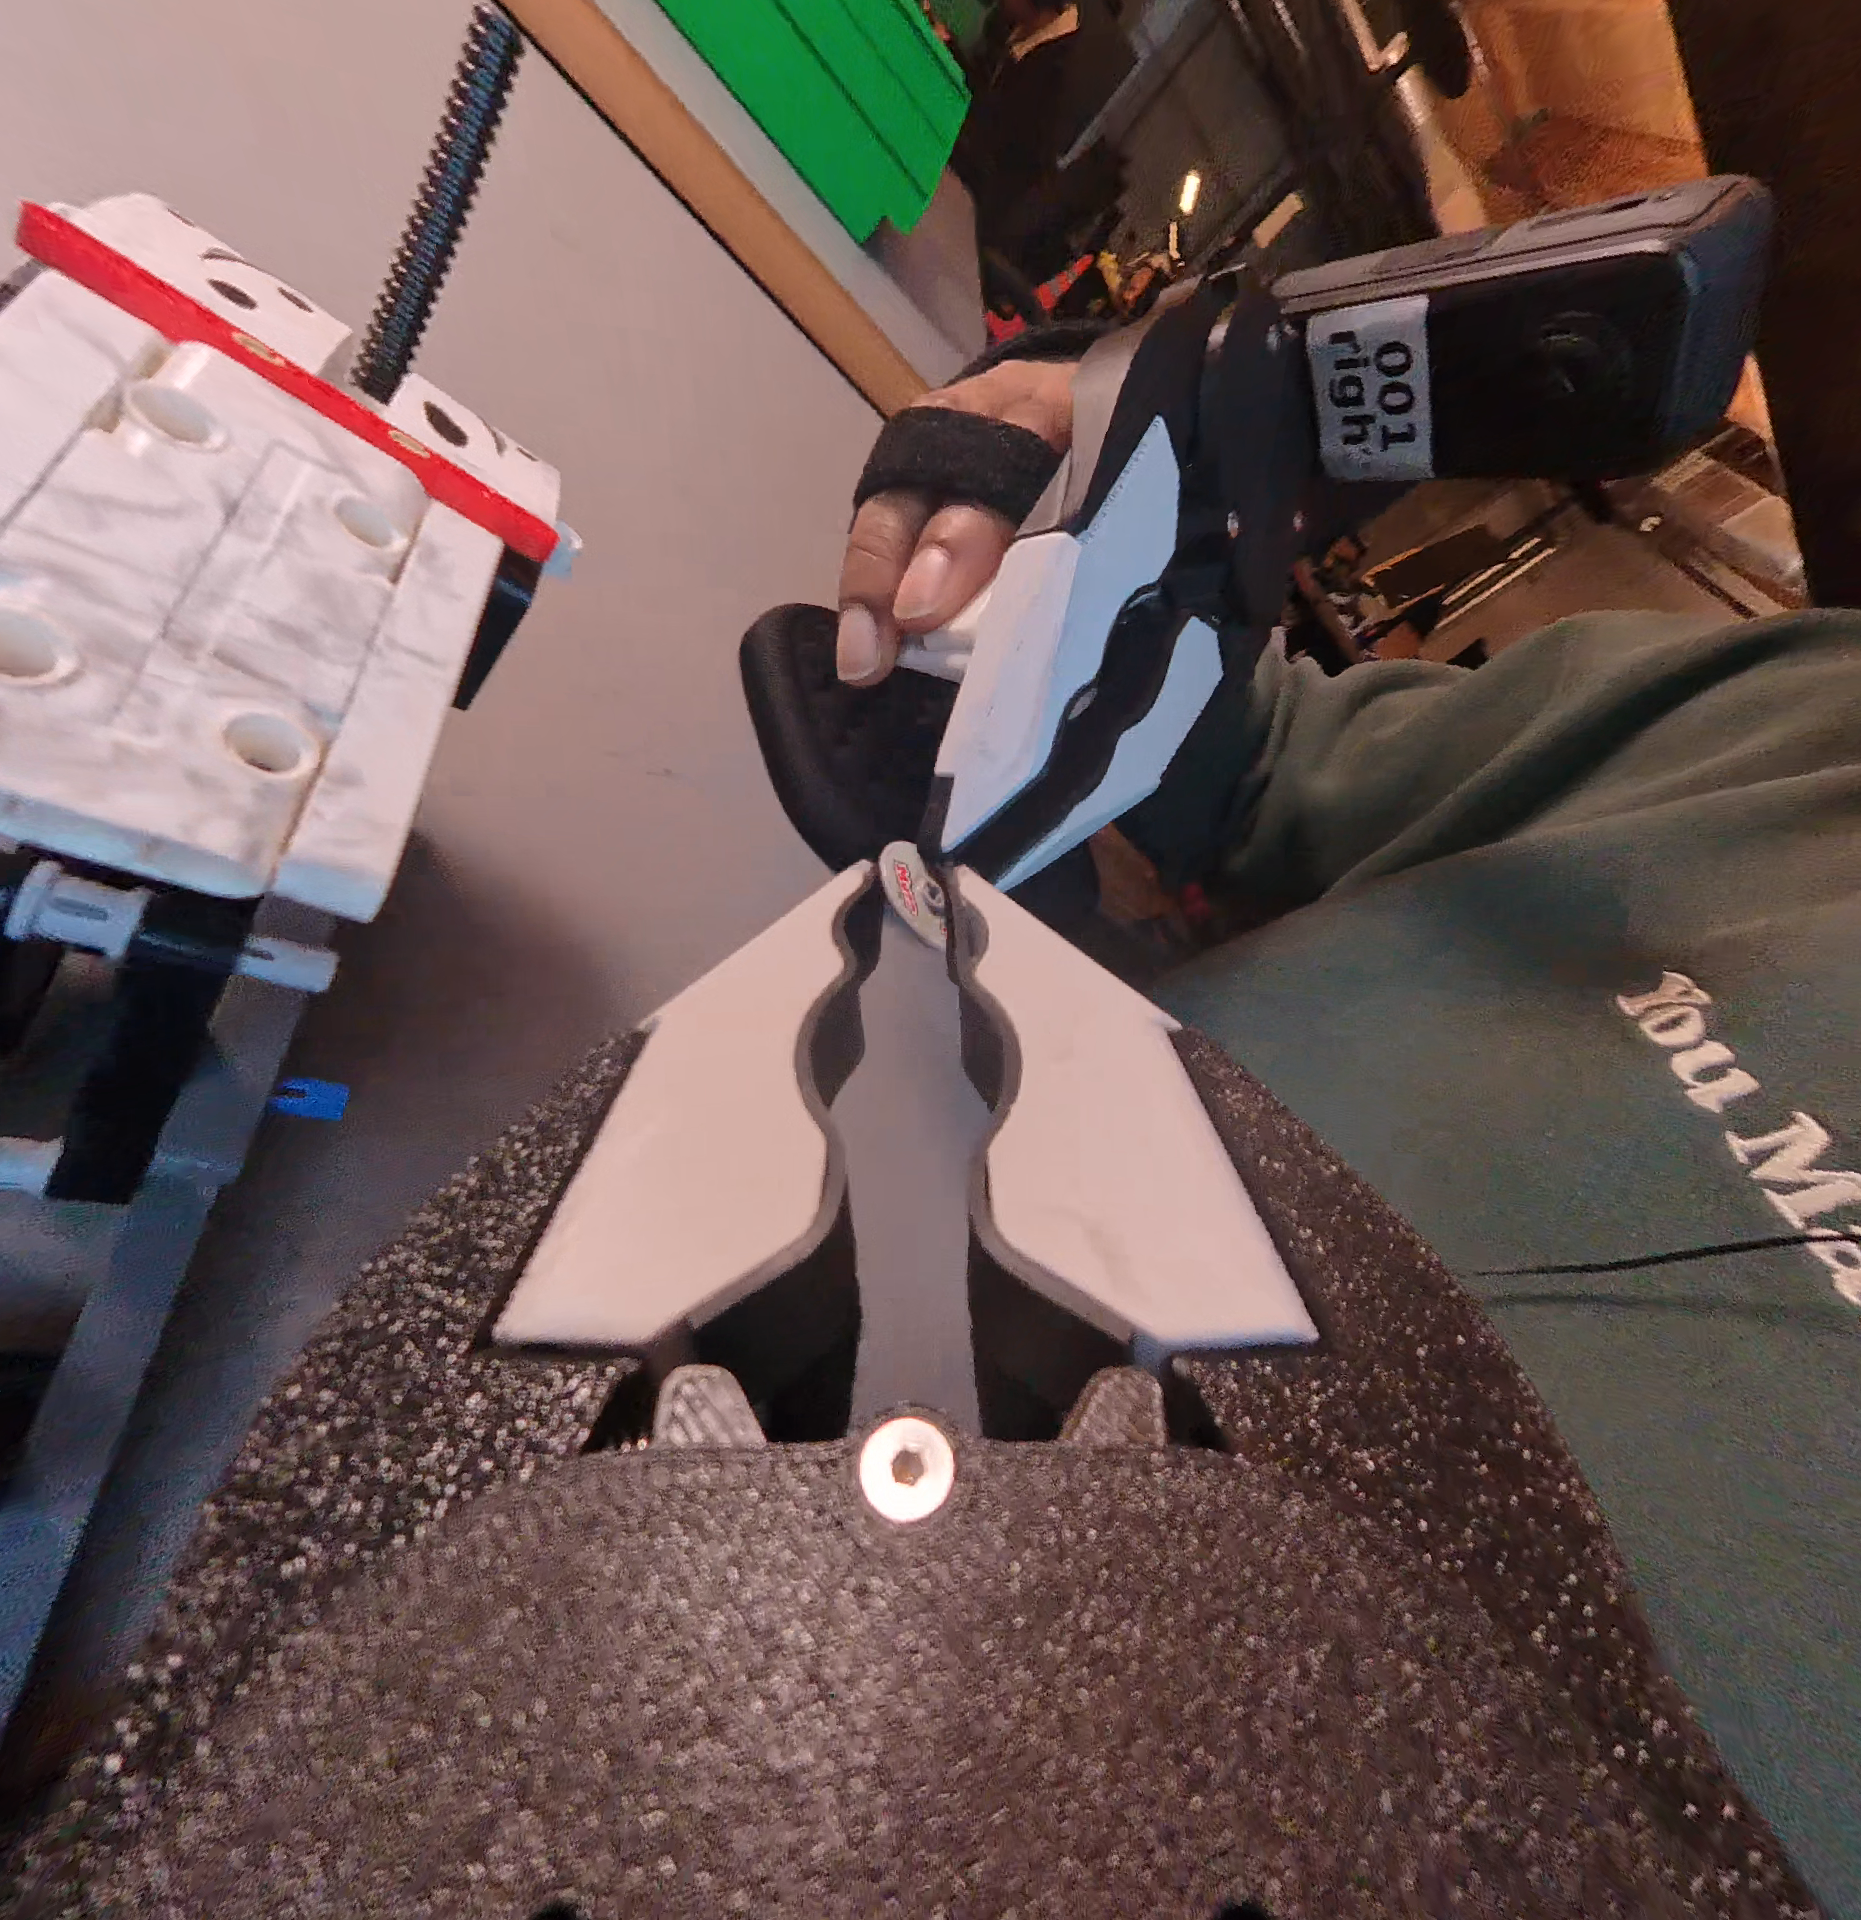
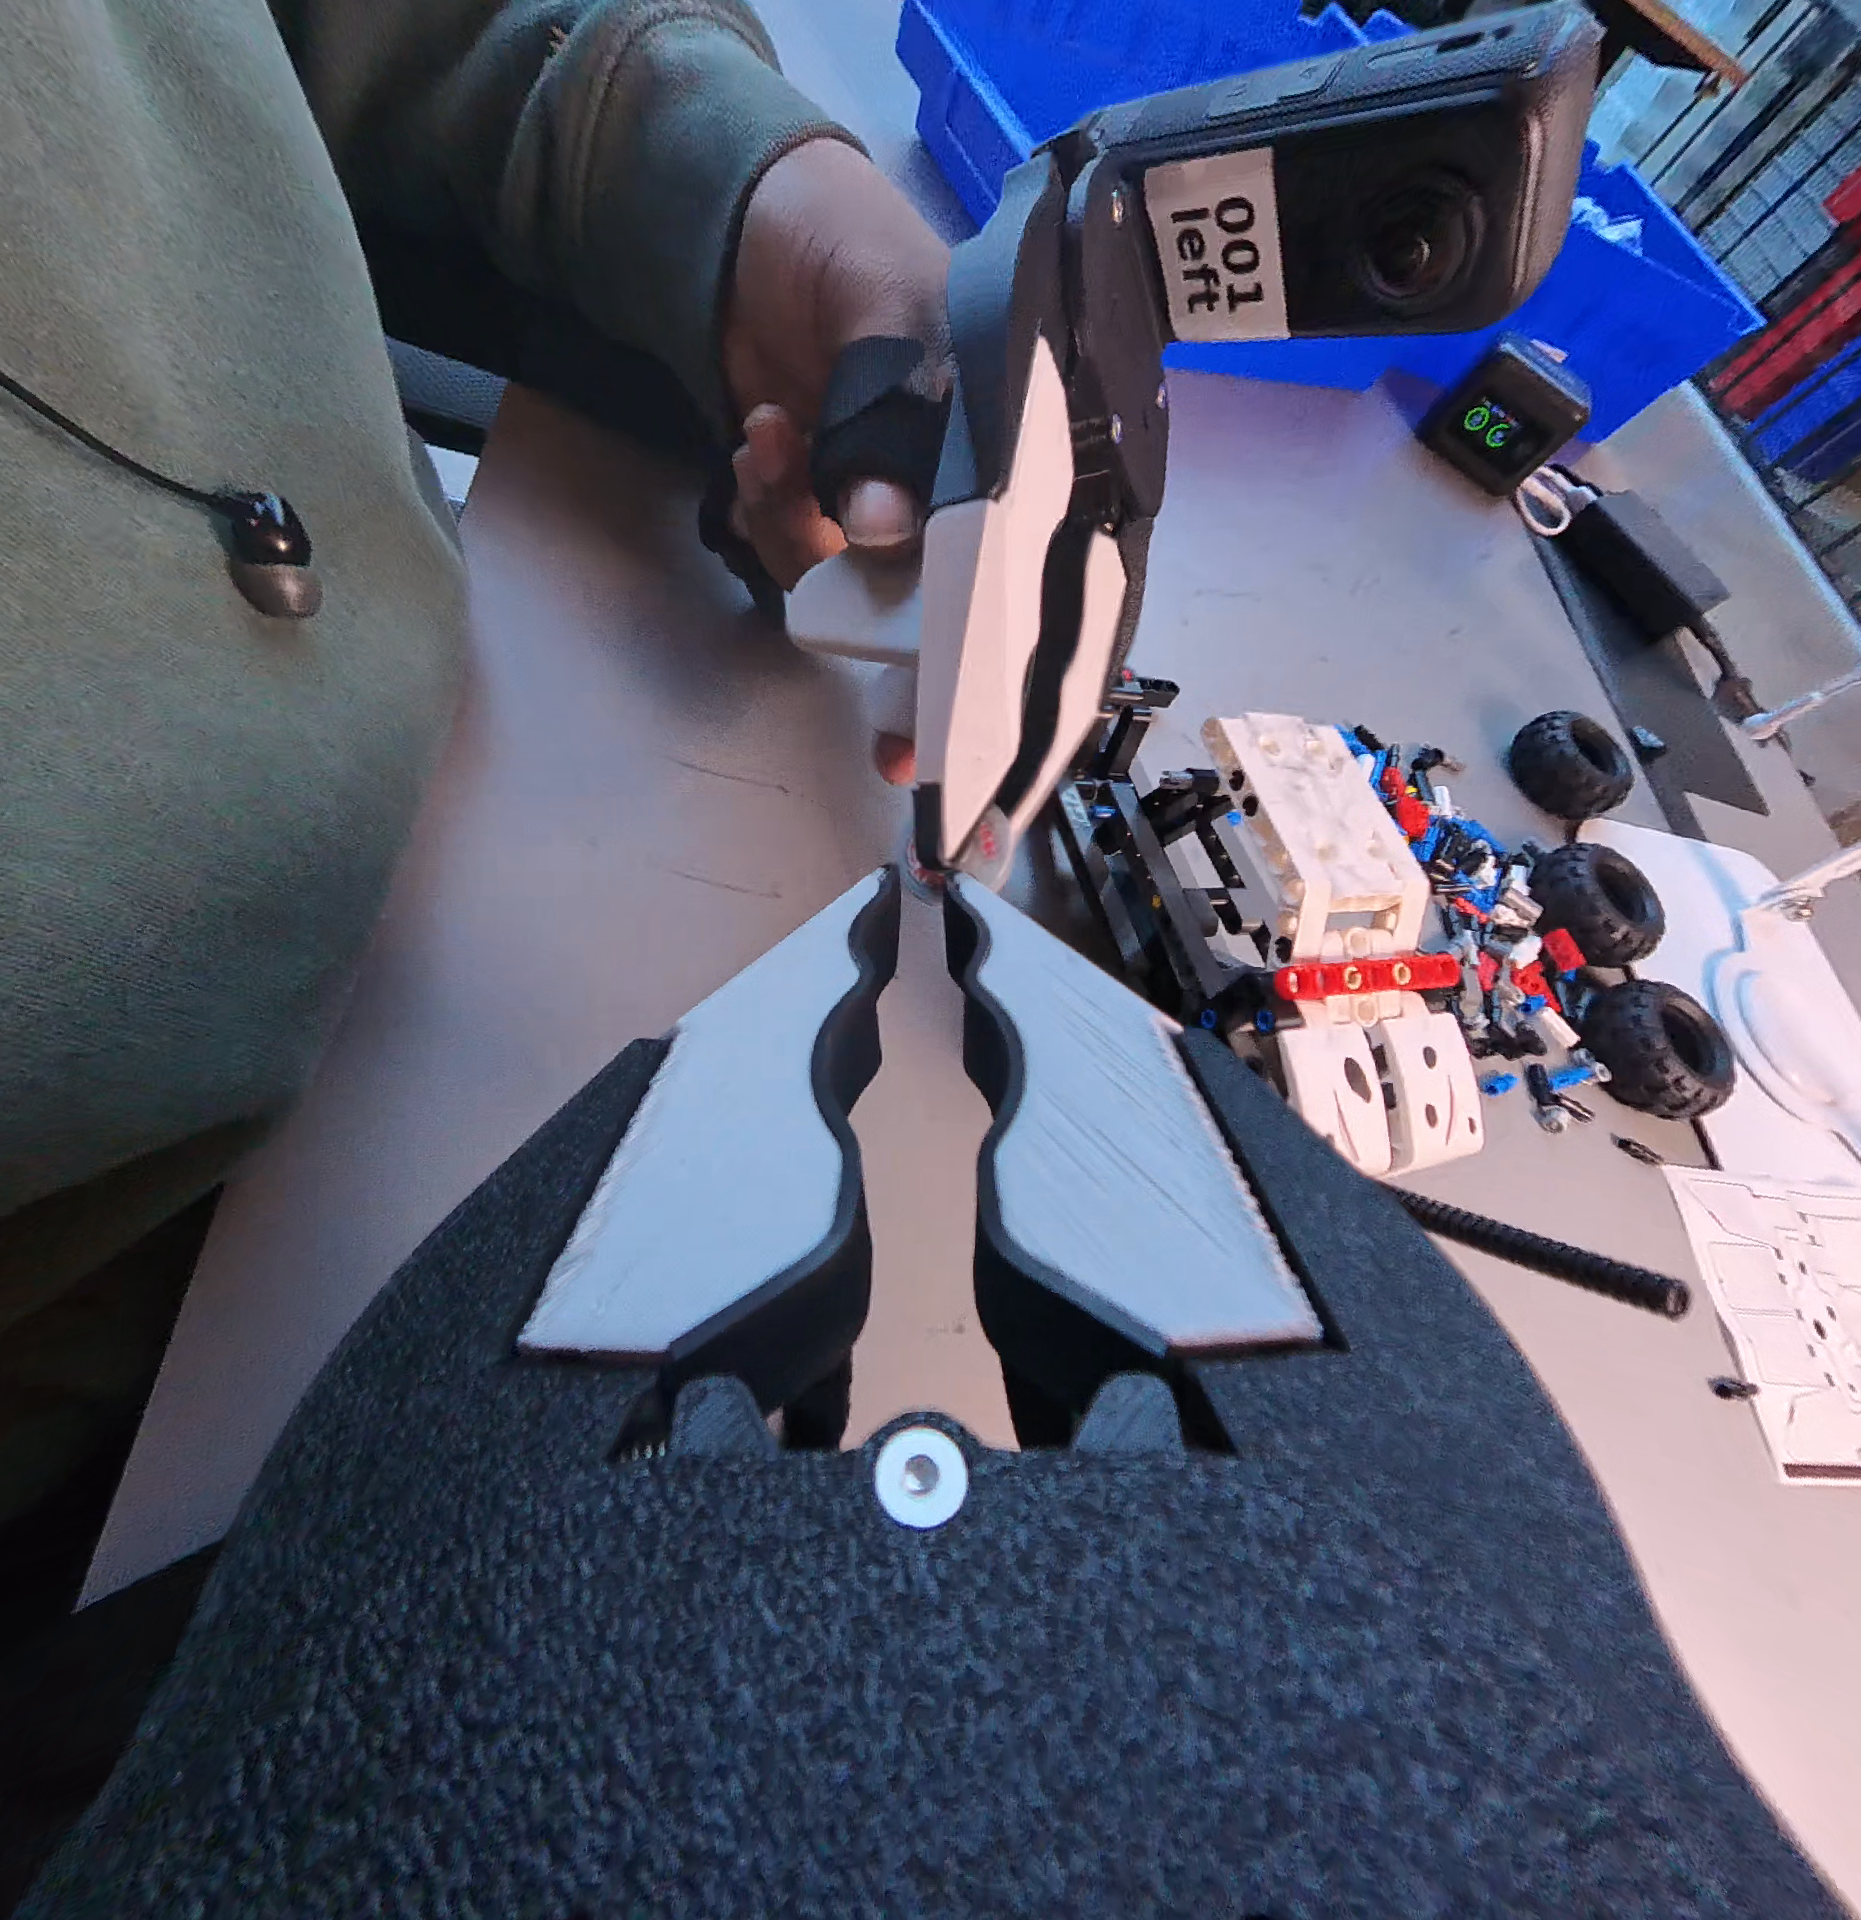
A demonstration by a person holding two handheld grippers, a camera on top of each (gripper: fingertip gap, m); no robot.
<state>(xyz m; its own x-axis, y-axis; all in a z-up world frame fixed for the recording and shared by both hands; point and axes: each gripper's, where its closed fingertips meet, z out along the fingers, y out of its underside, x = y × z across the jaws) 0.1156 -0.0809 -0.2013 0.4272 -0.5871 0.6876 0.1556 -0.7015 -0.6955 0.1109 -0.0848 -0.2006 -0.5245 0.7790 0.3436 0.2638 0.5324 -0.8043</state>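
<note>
We see both grippers meeting tip to tip above the grey table [image 2: 614, 727], the left gripper [image 1: 910, 883] and the right gripper [image 2: 921, 883] each pinching the same small round sticker-like disc [image 1: 913, 902], with the white brick-built truck [image 2: 1341, 914] just beside them.

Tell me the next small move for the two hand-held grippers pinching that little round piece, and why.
Probably ease the right hand-held gripper open a little while the left hand-held gripper keeps its pinch. Both fingertip pairs are closed on the same small round sticker-like disc in mid-air above the grey table, so neither can carry it off.
</note>
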